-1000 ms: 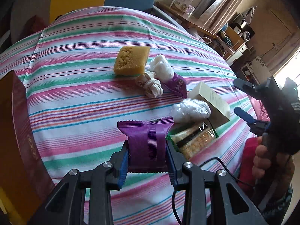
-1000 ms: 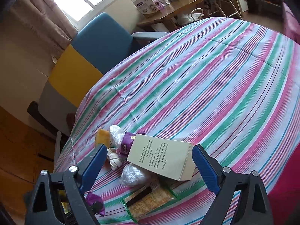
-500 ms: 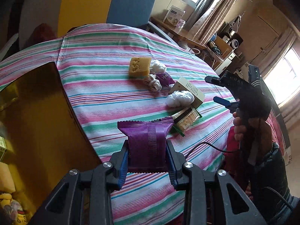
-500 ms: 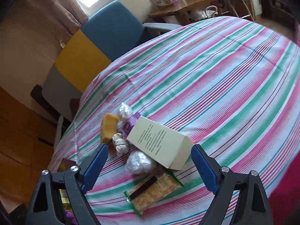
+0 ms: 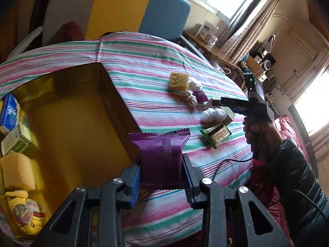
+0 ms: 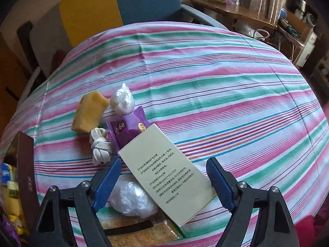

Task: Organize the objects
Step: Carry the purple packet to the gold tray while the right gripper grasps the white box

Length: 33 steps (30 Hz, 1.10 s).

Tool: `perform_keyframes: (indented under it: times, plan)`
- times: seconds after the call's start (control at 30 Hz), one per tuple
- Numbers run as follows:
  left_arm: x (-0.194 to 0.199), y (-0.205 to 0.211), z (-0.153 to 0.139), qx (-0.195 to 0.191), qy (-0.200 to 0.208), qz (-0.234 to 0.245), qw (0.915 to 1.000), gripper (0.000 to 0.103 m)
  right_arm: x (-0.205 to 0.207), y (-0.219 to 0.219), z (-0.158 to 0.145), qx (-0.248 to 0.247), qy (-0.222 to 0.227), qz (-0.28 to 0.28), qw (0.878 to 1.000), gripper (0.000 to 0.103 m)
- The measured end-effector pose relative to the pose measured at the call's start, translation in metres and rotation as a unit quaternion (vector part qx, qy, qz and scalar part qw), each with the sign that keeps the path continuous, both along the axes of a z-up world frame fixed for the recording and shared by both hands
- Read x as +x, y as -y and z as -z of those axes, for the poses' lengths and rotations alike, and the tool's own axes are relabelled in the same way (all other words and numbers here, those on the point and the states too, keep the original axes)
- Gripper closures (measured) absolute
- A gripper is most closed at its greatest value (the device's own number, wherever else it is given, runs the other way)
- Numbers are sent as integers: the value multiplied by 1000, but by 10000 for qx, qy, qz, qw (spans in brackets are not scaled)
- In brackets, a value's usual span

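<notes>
Left gripper (image 5: 161,182): your jaws pinch the purple snack packet (image 5: 161,154), held beside the rim of the gold box (image 5: 115,94).
Right gripper (image 6: 164,182): your jaws are closing around the pale carton (image 6: 166,175); pads not yet touching it.
Carton position: on the striped tablecloth (image 6: 205,82), overlapping a white plastic bundle (image 6: 131,198).

Left hand-held gripper (image 5: 161,177) pitched downward, pads clamped on a purple packet (image 5: 160,154). Right hand-held gripper (image 6: 162,182) angled steeply down, jaws closing, pads not yet touching the cream box (image 6: 164,177) between them.
</notes>
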State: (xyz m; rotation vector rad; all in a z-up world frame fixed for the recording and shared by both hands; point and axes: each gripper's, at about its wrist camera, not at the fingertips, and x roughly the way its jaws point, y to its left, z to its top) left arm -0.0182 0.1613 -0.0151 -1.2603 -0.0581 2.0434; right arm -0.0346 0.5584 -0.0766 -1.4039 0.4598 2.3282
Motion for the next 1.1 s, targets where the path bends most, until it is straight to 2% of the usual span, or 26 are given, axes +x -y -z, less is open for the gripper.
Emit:
perform_keyframes:
  times: [0.03,0.1,0.13,0.27,0.43,0.53,0.63,0.87,1.1]
  plan:
    - [-1,6,0,-9,-8,-67,10000,68,0,1,3,162,16,4,9999,39]
    - [-4,20,2,-14,21,-255,9997,68,3,-2,6,234,87,70,9997,50]
    - [-6,29,3,-12,47,-379,9993,68,4,-4,6,150,54,75,9998,51]
    - [-18,70,4,-70,52,-949,9954,68,6,-6,5,236,69,145,9996,51]
    - [-40,128,-1,-179,-59,-1731,9847,68,10,-10,3,295,98,283,9991,51]
    - [-56,145,0,-254,-105,-1971,9800,68,12,-12,-2,366,13,372,9986,51]
    - [-76,146,4,-388,-116,-2029,9784,68,15,-13,-8,465,-116,448,9978,51]
    - [-137,118,19,-875,-322,-1893,9775,68,21,-19,-20,606,-415,663,9951,51]
    - [-189,111,47,-1194,-101,-1999,9725,68,20,-19,-20,668,-430,636,9948,51]
